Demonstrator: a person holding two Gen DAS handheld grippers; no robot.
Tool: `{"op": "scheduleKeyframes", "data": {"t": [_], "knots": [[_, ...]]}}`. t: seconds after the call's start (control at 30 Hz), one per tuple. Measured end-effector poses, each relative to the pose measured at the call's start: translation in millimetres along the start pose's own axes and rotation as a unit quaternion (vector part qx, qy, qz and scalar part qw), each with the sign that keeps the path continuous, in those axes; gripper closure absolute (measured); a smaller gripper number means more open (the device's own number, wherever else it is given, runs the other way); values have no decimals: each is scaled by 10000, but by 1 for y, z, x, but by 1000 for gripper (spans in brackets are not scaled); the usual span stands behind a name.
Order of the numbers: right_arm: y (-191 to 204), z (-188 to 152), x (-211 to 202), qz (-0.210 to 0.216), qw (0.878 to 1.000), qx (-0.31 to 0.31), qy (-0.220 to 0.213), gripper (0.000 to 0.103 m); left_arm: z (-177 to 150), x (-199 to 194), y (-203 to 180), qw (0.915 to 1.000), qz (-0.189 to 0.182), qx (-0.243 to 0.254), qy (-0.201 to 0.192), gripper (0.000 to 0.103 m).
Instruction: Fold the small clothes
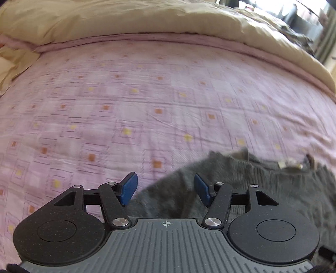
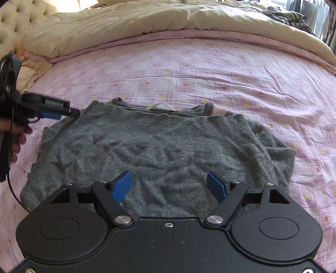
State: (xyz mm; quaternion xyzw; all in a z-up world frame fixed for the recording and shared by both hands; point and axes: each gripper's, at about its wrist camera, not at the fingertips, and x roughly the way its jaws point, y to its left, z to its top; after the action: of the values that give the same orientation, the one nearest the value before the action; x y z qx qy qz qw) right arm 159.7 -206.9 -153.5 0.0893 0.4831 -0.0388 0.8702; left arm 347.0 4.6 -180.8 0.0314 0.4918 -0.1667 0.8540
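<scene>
A grey knitted sweater (image 2: 159, 151) lies spread on a bed, its lower part folded up over its body so that the ribbed hem runs across just below the neckline. A pale label (image 2: 161, 106) shows at the collar on the far side, and a cuff (image 2: 210, 109) pokes out near the upper right corner. The wool is rumpled in the middle, and one sleeve bunches along the garment's right edge.

The right gripper (image 2: 169, 184) hangs over the sweater's near edge with its blue pads (image 2: 121, 185) spread wide and nothing between them. The left gripper (image 1: 166, 189) hovers at the garment's left side, also splayed apart and empty, the grey knit showing in the gap; in the right wrist view its tip (image 2: 61, 112) sits just at the sweater's upper left corner, though whether it touches the wool cannot be told. A hand (image 2: 17, 138) grips its handle at the frame's left edge, with a black cable trailing below.

Beneath the sweater stretches a pink bedsheet (image 2: 210, 79) printed with small orange and yellow squares. A cream duvet (image 2: 130, 21) is pushed back along the far side, and a tufted headboard (image 2: 19, 19) stands at the upper left. The left wrist view is blurred.
</scene>
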Motion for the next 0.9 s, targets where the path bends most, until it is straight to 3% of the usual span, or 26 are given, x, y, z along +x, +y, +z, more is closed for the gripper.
{"op": "scheduleKeyframes", "data": {"t": [0.2,0.4,0.47,0.77,0.9], "knots": [[23,4,11,13,9996,-268,66,16,-26,-40,-14,9990,-270,345,-92,36],[36,1,55,-324,9929,-717,888,13,-75,-59,-40,9949,-339,944,124,36],[35,0,63,-424,9929,-734,839,1,-88,-63,-40,9947,-330,941,234,36],[25,-5,54,-323,9940,-696,781,1,-115,-57,-25,9943,-137,952,449,28],[8,-10,40,-526,9952,-407,714,1,-115,-46,-3,9963,-288,418,688,17]]}}
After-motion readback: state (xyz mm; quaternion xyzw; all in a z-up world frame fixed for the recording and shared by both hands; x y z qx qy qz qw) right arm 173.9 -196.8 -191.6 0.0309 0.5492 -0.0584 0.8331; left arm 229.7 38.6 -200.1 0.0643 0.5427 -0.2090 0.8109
